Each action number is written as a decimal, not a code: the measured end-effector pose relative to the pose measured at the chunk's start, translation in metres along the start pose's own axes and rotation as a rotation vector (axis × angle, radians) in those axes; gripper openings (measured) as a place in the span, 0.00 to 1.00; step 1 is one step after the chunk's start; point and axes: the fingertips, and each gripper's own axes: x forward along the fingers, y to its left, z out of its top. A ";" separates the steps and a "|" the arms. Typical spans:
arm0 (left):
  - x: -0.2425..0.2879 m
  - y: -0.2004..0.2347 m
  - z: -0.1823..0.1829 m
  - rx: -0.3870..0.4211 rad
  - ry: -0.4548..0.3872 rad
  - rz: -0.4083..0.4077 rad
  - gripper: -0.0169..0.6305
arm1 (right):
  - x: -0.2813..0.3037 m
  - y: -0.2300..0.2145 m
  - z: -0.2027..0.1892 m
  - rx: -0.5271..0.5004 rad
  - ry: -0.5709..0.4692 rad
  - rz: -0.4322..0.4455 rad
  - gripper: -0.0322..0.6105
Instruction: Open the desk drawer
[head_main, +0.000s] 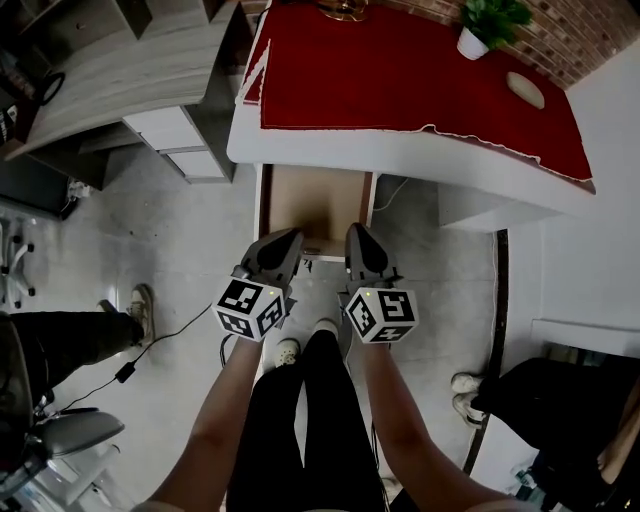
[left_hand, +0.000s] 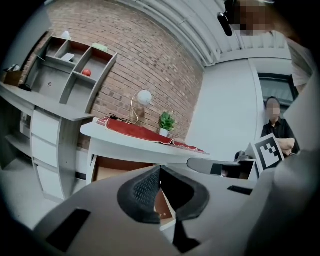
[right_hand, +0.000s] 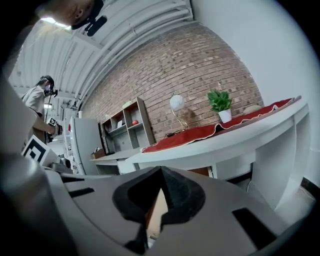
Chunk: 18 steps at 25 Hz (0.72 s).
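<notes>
A white desk (head_main: 400, 150) with a red cloth (head_main: 400, 70) stands ahead of me. Its drawer (head_main: 315, 200) is pulled out from under the desk top and shows a brown wooden inside. My left gripper (head_main: 290, 240) and right gripper (head_main: 357, 235) hover side by side just in front of the drawer's front edge, apart from it. Both are shut with nothing between their pads. In the left gripper view the shut jaws (left_hand: 160, 172) point at the desk and the drawer (left_hand: 120, 170). The right gripper view shows its shut jaws (right_hand: 161, 172) below the desk top (right_hand: 225, 145).
A potted plant (head_main: 480, 30) and a pale oval object (head_main: 525, 90) sit on the cloth. Grey shelving and a side desk (head_main: 130, 70) stand to the left. A cable (head_main: 150, 350) lies on the floor. People stand at the left (head_main: 60, 335) and right (head_main: 560, 390).
</notes>
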 end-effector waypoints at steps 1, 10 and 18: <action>0.000 -0.003 0.001 0.000 -0.004 -0.001 0.04 | -0.001 0.000 0.002 -0.004 -0.001 -0.001 0.08; 0.006 -0.016 0.013 0.029 -0.031 -0.010 0.04 | -0.004 0.005 0.021 -0.053 -0.024 -0.011 0.08; 0.005 -0.010 0.015 0.027 -0.048 0.005 0.04 | -0.005 0.003 0.017 -0.051 -0.023 -0.017 0.08</action>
